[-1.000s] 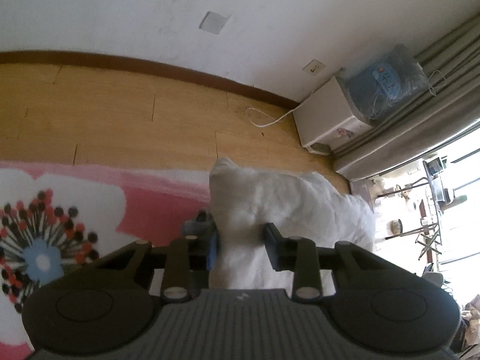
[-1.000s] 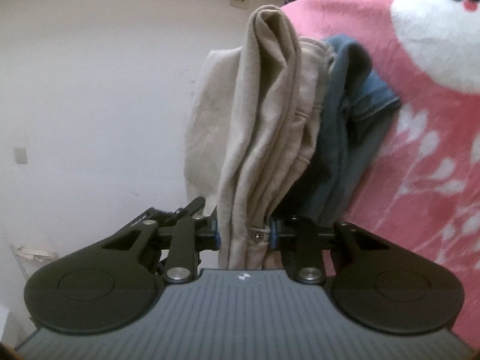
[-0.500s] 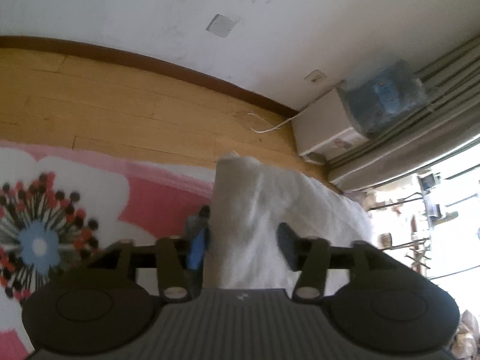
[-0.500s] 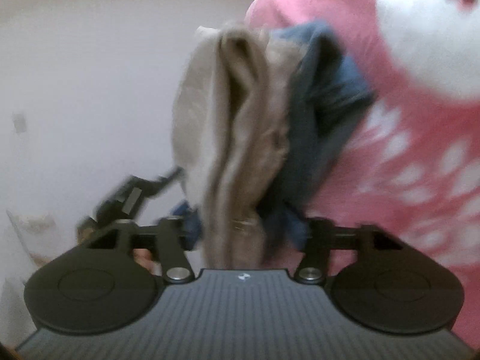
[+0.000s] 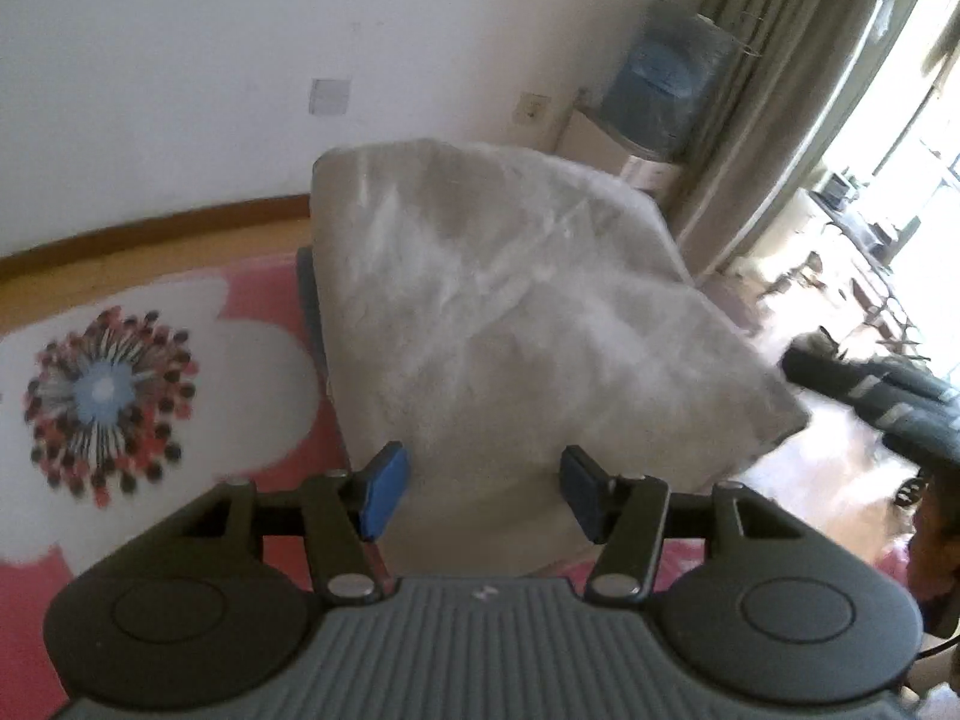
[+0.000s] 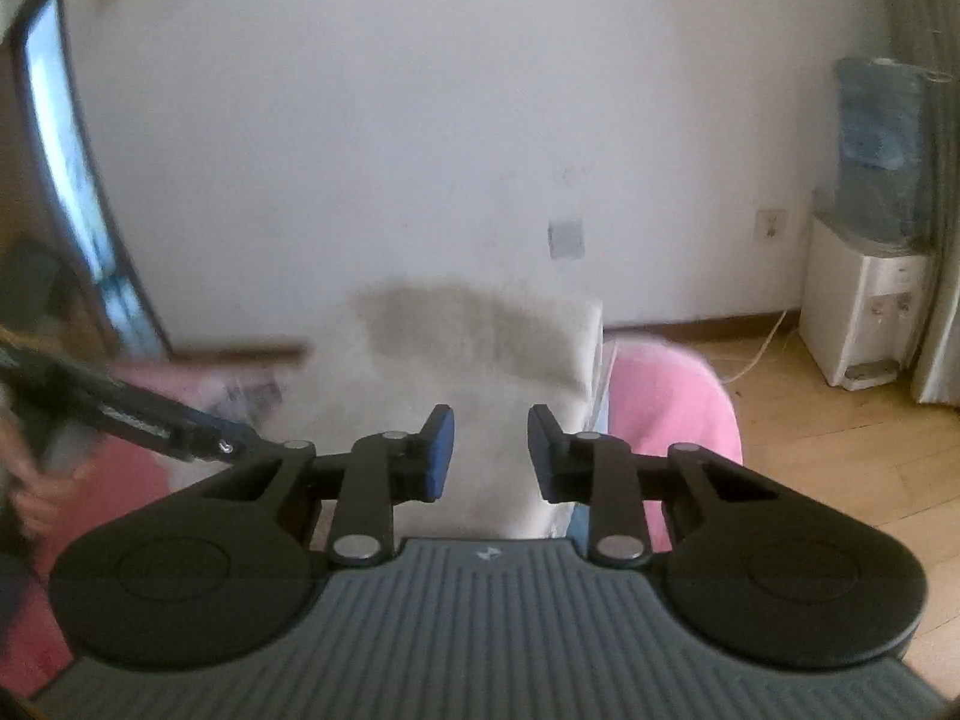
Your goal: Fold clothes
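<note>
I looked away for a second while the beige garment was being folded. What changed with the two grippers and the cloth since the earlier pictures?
Both grippers let go. The left gripper, loosely around the beige garment a second ago, now stands wide open. The right gripper, then clamped on the bunched cloth, has opened too, and the garment now lies spread on the pink blanket. The blue clothing stays under it.

Daylight glares from the window (image 5: 888, 138); both fisheye views seem motion-blurred
</note>
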`<action>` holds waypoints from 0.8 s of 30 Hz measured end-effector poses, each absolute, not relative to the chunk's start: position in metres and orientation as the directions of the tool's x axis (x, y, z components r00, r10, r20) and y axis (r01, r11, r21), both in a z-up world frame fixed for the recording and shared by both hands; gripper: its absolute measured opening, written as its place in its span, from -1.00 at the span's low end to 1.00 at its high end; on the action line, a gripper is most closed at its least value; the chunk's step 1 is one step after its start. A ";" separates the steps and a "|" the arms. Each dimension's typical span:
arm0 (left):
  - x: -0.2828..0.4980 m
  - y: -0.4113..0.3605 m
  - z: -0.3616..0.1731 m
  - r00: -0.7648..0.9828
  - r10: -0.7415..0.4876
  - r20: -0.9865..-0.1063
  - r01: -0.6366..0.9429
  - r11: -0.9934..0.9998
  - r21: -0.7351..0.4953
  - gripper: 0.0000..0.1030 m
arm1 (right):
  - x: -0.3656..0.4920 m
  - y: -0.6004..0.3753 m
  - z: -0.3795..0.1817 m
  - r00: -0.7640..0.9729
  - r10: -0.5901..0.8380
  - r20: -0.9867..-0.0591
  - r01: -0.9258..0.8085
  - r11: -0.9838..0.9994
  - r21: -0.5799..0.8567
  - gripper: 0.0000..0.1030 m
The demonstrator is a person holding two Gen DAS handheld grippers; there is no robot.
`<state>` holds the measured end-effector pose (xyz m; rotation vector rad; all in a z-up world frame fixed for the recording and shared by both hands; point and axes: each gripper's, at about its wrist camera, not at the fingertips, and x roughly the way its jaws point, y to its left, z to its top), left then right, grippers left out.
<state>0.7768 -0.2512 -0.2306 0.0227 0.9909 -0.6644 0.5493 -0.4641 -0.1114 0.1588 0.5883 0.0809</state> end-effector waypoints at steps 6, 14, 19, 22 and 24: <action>0.767 -0.257 -0.234 0.402 -0.480 -0.780 0.563 0.801 -0.203 0.13 | 0.625 -0.475 -0.120 0.837 0.117 -0.535 -0.079 0.992 0.095 -0.50; 0.751 -0.269 -0.236 0.460 -0.432 -0.776 0.580 0.808 -0.106 0.14 | 0.729 -0.491 -0.134 0.845 0.106 -0.524 -0.131 0.991 -0.012 -0.50; 0.747 -0.274 -0.238 0.491 -0.418 -0.765 0.579 0.812 -0.072 0.16 | 0.803 -0.528 -0.192 0.771 0.095 -0.630 -0.051 0.995 0.088 -0.51; 0.744 -0.272 -0.241 0.496 -0.421 -0.759 0.581 0.811 -0.071 0.16 | 0.802 -0.522 -0.168 0.788 0.095 -0.609 -0.083 0.995 0.047 -0.52; 0.740 -0.272 -0.242 0.504 -0.421 -0.754 0.584 0.810 -0.062 0.16 | 0.802 -0.511 -0.154 0.804 0.162 -0.573 -0.153 0.986 0.063 -0.52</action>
